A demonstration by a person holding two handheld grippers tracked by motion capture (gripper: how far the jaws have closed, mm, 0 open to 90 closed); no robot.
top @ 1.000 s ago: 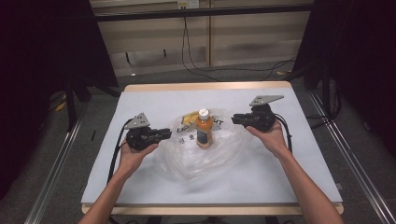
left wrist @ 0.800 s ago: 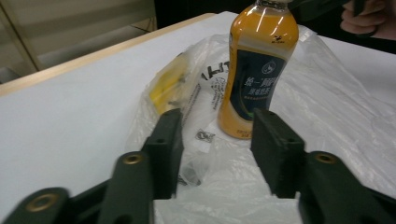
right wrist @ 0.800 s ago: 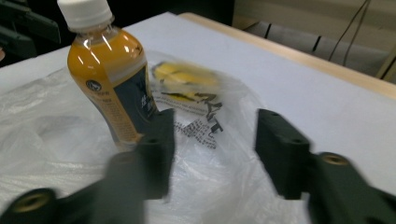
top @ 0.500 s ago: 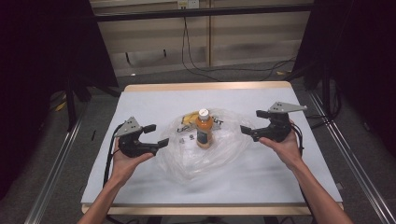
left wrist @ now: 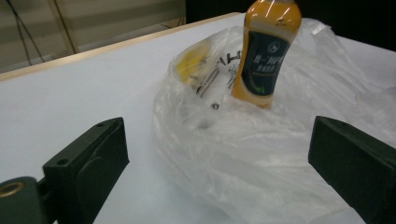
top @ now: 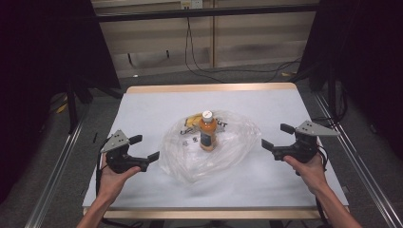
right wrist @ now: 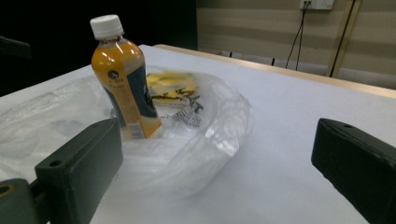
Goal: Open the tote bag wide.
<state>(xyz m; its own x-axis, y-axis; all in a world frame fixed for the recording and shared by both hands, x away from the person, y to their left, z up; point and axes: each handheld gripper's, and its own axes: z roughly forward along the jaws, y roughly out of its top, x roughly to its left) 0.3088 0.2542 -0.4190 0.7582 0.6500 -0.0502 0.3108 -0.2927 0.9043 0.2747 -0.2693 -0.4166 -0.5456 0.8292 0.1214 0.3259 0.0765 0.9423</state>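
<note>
A lab or recording studio is suggested. A white-covered table (top: 142, 114) with a pale wooden edge is set inside a metal frame, with rails (top: 57, 175) laid along the grey floor on both sides. Black curtains (top: 43, 52) are hung to left and right, and a dark bar is fixed across the top. Beyond the open jaws, a panelled wall (right wrist: 261, 28) is seen, where a power socket (right wrist: 317, 4) is mounted and black cables (top: 199, 61) are trailed down to the floor.
</note>
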